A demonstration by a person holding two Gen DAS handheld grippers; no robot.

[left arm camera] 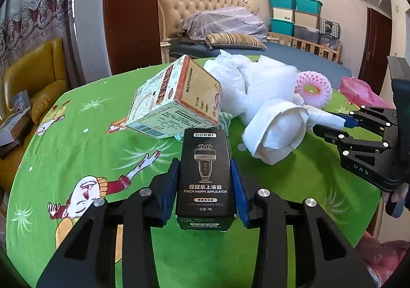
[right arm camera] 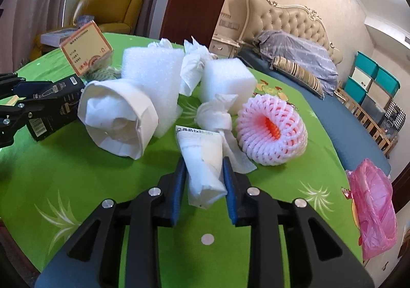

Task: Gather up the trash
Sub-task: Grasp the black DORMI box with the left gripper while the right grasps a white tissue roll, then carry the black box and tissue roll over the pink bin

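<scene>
My left gripper (left arm camera: pixel 205 175) is shut on a black DORMI carton (left arm camera: pixel 203 177), held upright just above the green tablecloth (left arm camera: pixel 77 134); the carton also shows in the right wrist view (right arm camera: pixel 55 106). My right gripper (right arm camera: pixel 205 182) is shut on a rolled white paper wrapper (right arm camera: pixel 202 165); the right gripper also shows at the right in the left wrist view (left arm camera: pixel 330 121). Ahead lie a beige and orange box (left arm camera: pixel 176 98), a rolled white paper cone (right arm camera: pixel 118 118), white foam blocks (right arm camera: pixel 225 80), crumpled tissues (right arm camera: pixel 215 116) and a pink foam fruit net (right arm camera: pixel 271 131).
A pink plastic bag (right arm camera: pixel 371 206) hangs at the table's right edge. A bed (right arm camera: pixel 294 39) stands behind the table, with stacked storage bins (right arm camera: pixel 369 82) beyond it. A yellow armchair (left arm camera: pixel 33 82) is at the left.
</scene>
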